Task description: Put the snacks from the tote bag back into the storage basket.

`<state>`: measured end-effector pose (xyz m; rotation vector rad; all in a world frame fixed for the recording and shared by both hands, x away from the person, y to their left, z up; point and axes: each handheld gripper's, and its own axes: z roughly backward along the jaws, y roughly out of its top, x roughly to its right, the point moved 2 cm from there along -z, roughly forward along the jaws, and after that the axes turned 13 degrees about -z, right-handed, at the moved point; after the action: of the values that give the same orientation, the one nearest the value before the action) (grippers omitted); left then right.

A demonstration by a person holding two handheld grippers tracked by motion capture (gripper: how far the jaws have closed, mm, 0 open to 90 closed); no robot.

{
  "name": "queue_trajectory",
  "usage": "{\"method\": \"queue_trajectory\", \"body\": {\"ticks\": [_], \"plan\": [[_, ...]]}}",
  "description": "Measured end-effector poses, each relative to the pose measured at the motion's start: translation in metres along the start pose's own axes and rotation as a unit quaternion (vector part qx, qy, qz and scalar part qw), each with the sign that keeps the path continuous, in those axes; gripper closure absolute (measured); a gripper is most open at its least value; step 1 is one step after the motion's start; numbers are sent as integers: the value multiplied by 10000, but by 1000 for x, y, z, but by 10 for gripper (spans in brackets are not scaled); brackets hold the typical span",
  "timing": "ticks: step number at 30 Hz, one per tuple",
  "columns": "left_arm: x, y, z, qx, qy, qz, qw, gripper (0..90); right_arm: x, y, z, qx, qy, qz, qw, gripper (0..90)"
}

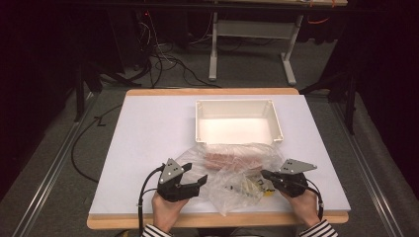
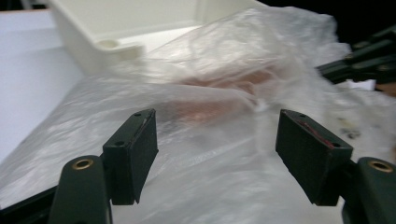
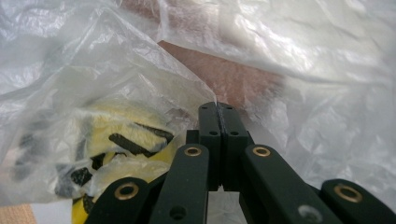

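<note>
High view: two grippers at a crumpled plastic bag (image 1: 232, 173), just in front of the white bin (image 1: 237, 121).
Right gripper (image 1: 267, 175) is pinched closed on the bag's edge, film between its pads. Left gripper (image 1: 195, 180) has its jaws wide apart, bag right ahead of them, not touching it.

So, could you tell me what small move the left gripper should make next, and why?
Probably ease the left gripper forward and close on the plastic bag: its jaws stand open around the film without gripping, while the right gripper is shut on the bag's edge.
</note>
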<state>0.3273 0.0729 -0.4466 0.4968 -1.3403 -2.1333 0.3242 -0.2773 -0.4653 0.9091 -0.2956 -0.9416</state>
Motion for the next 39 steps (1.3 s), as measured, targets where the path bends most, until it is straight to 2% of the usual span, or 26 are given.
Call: {"method": "queue_trajectory", "body": {"ticks": [2, 3, 6, 11, 13, 18, 21, 26, 27, 30, 32, 35, 37, 39], "plan": [[-4, -5, -3, -142, 230, 14, 9996, 310, 4, -1, 4, 91, 6, -80, 9999, 900], [-3, -7, -5, -253, 353, -107, 9990, 324, 7, -2, 7, 136, 3, -145, 9998, 900], [-2, -10, -10, -354, 437, -184, 9982, 334, 12, -2, 13, 222, 14, -228, 9995, 900], [-6, -20, -21, -591, 462, -24, 9972, 344, 24, -3, 23, 412, -26, -457, 9981, 900], [-7, -23, -23, -701, 484, 40, 9964, 348, 33, -4, 27, 492, -56, -628, 9968, 900], [-7, -27, -26, -861, 488, 13, 9951, 353, 44, -5, 29, 528, -111, -815, 9952, 900], [-8, -29, -29, -947, 507, 6, 9942, 356, 56, -9, 27, 439, -242, -992, 9938, 900], [-9, -35, -32, -1110, 434, 101, 9928, 365, 66, -14, 20, 296, -357, -1107, 9928, 900], [-10, -37, -32, -1134, 419, 109, 9926, 370, 70, -17, 15, 142, -440, -1133, 9925, 900], [-8, -37, -30, -1118, 354, 135, 9930, 371, 73, -20, 11, 8, -459, -1141, 9924, 894], [-4, -33, -26, -1044, 276, 108, 9941, 368, 72, -19, 10, -16, -469, -1134, 9924, 832], [4, -22, -18, -904, 199, -39, 9957, 369, 63, -13, 20, 128, -126, -1266, 9918, 745], [8, -15, -14, -846, 176, -136, 9962, 369, 53, -6, 30, 288, 33, -1124, 9932, 686], [11, -9, -12, -793, 186, -235, 9964, 370, 45, 1, 37, 383, 62, -985, 9944, 654]]}}
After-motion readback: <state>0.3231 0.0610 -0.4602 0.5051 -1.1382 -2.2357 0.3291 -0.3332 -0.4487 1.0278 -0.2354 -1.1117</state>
